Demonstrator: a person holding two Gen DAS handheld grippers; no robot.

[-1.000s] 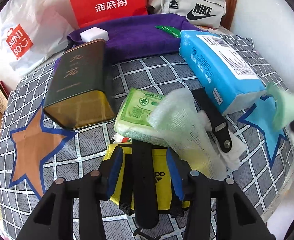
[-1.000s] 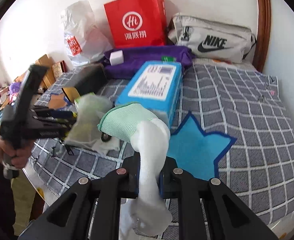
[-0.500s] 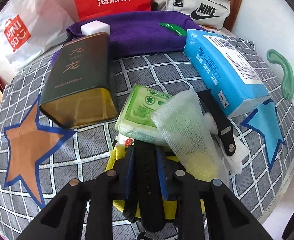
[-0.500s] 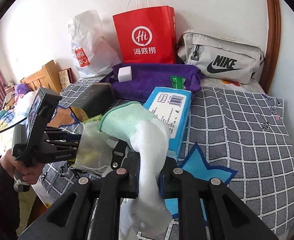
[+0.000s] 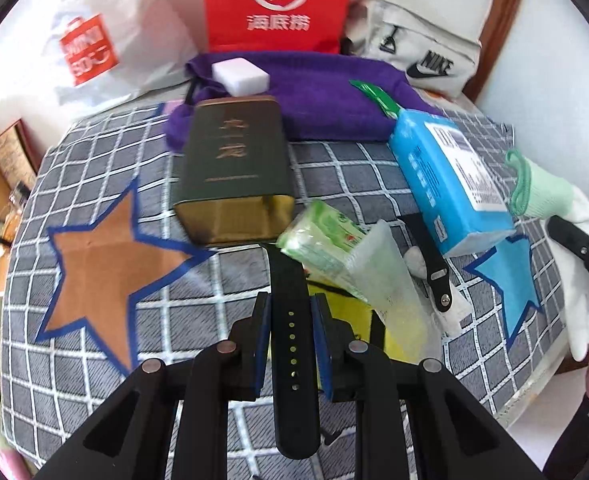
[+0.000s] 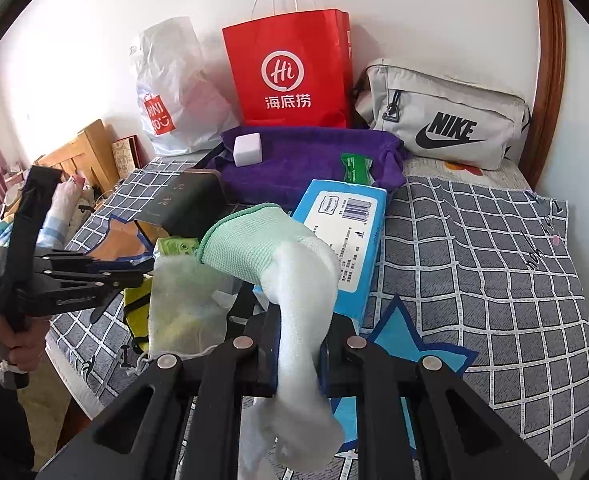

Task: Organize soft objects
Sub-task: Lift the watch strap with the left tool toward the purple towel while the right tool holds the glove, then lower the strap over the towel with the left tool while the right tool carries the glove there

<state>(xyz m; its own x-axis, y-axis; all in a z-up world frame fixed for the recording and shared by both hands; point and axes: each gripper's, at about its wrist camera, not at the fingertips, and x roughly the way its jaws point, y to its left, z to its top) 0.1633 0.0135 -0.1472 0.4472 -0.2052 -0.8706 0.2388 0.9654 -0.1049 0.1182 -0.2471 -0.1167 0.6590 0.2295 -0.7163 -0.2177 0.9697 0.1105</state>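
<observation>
My left gripper (image 5: 290,312) is shut on a black watch strap (image 5: 292,344) and holds it above the checked blanket (image 5: 94,352). My right gripper (image 6: 296,336) is shut on a white glove with a green cuff (image 6: 290,276), raised over the bed; the glove also shows at the right of the left wrist view (image 5: 550,204). A green wipes pack (image 5: 322,240), a mesh pouch (image 5: 390,280), a yellow bag (image 5: 346,320) and a second black strap (image 5: 430,256) lie in a pile ahead. A purple cloth (image 5: 318,92) lies at the back.
A dark tin box (image 5: 234,172) and a blue tissue pack (image 5: 446,176) flank the pile. A white block (image 5: 240,76) sits on the purple cloth. A red paper bag (image 6: 290,68), a white plastic bag (image 6: 174,88) and a grey Nike bag (image 6: 442,120) stand along the wall.
My left gripper closed on the black strap and lifted it off the yellow bag. My right gripper rose and drew back with the glove.
</observation>
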